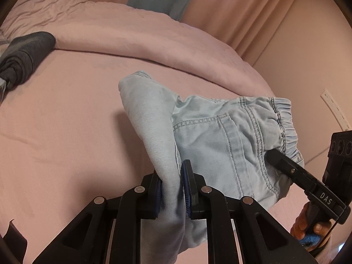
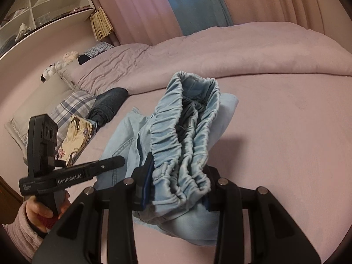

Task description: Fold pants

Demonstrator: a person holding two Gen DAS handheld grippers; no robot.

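Light blue denim pants [image 1: 220, 136] with an elastic waistband are bunched up and held above a pink bed [image 1: 66, 121]. My left gripper [image 1: 172, 189] is shut on a fold of the pant leg. My right gripper [image 2: 176, 189] is shut on the gathered waistband [image 2: 187, 136]. In the left wrist view the right gripper [image 1: 272, 154] comes in from the right at the waistband. In the right wrist view the left gripper [image 2: 118, 160] comes in from the left beside the pants [image 2: 123, 140].
A folded dark grey garment [image 1: 24, 59] lies at the left of the bed, also in the right wrist view [image 2: 107, 105]. A rumpled pink duvet [image 1: 132, 35] lies across the back. Plaid pillows [image 2: 72, 103] and a patterned item [image 2: 74, 136] lie at the left; curtains hang behind.
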